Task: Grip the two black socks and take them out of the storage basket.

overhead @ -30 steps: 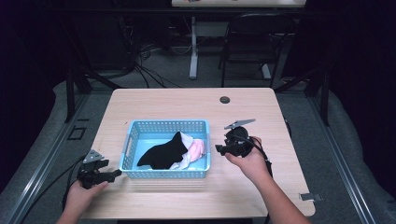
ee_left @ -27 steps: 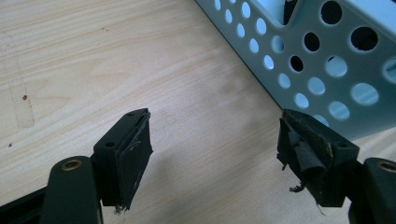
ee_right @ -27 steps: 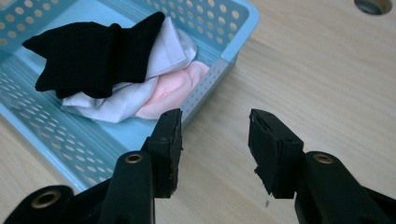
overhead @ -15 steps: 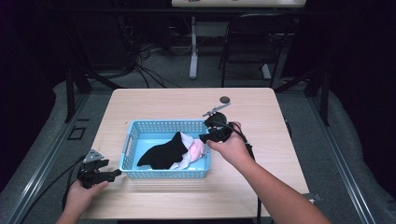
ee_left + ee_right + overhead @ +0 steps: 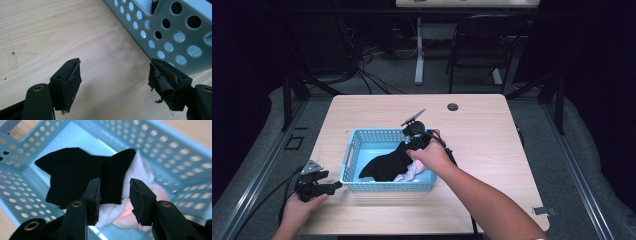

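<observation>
right gripper (image 5: 113,200): jaws apart, just been closing, black cloth (image 5: 82,173) ahead, not pinched
left gripper (image 5: 115,85): jaws spread, basket (image 5: 175,32) beside right jaw

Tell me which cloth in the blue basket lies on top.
The black knit cloth: it lies over the white cloth and pink cloth, directly ahead of the right gripper.

A pale wooden surface (image 5: 492,150) with a blue basket (image 5: 349,155) on it.
The surface has light wood grain and rounded corners, and the perforated basket sits left of centre, nearer the front edge, its wall close to the left tool (image 5: 115,82). That tool rests low at the front left corner. A small dark round disc (image 5: 453,107) lies near the back edge.
</observation>
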Tool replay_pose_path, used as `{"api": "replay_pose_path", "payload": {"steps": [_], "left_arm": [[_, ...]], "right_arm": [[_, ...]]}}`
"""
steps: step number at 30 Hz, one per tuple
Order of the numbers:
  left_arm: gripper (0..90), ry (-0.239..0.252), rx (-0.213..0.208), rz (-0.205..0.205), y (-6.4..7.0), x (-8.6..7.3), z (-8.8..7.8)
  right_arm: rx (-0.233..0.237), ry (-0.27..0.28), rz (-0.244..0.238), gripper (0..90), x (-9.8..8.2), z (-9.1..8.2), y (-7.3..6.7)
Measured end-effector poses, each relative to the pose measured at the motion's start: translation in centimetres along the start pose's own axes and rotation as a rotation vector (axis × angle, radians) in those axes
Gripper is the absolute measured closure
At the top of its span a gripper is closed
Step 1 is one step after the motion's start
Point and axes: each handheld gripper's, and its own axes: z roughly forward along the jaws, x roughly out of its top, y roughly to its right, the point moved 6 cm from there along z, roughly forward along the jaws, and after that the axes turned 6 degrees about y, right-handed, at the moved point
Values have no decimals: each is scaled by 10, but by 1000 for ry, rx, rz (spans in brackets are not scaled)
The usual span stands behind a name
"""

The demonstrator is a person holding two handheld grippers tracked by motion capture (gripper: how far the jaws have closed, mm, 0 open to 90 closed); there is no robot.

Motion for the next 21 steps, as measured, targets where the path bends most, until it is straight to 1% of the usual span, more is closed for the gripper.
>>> {"api": "replay_pose_path", "payload": {"steps": [1, 2, 3, 4, 5, 6, 7, 10, 11, 12, 13, 14, 15, 16, 17, 19, 20, 21], "left_arm": [[259, 0, 0, 0, 0, 0, 0], [259, 0, 0, -2, 0, 0, 0], [259, 0, 0, -1, 0, 0, 0], [259, 1, -1, 0, 0, 0, 0], [259, 1, -1, 0, 0, 0, 0], [259, 0, -1, 0, 0, 0, 0], [259, 0, -1, 1, 0, 0, 0], [259, -1, -1, 0, 0, 0, 0], [259, 0, -1, 0, 0, 0, 0], [259, -1, -1, 2, 0, 0, 0], [259, 0, -2, 4, 0, 0, 0], [259, 1, -3, 5, 0, 0, 0], [259, 1, -3, 5, 0, 0, 0], [258, -1, -3, 3, 0, 0, 0], [259, -1, -2, 5, 0, 0, 0], [259, -1, -3, 7, 0, 1, 0], [259, -1, -3, 7, 0, 1, 0], [259, -1, -3, 7, 0, 1, 0]], "right_arm": [[0, 0, 0, 607, 0, 0, 0], [23, -37, 15, 610, 0, 8, -2], [29, -46, 29, 610, -1, 13, -4], [34, -67, 14, 615, -1, 16, -4], [34, -67, 14, 615, -1, 16, -4], [39, -73, 26, 617, -2, 21, -7], [43, -77, 29, 618, -2, 24, -8], [48, -101, 24, 630, -2, 31, -11], [52, -98, 35, 633, -2, 33, -13], [55, -111, 32, 633, -2, 36, -14], [56, -132, 48, 637, -4, 40, -15], [56, -132, 48, 637, -4, 40, -15], [53, -120, 59, 641, -4, 43, -16], [53, -128, 64, 645, -5, 45, -16], [58, -150, 70, 653, -8, 47, -17], [58, -191, 54, 681, -10, 48, -16], [61, -185, 63, 700, -10, 49, -17], [61, -185, 63, 700, -10, 49, -17]]}}
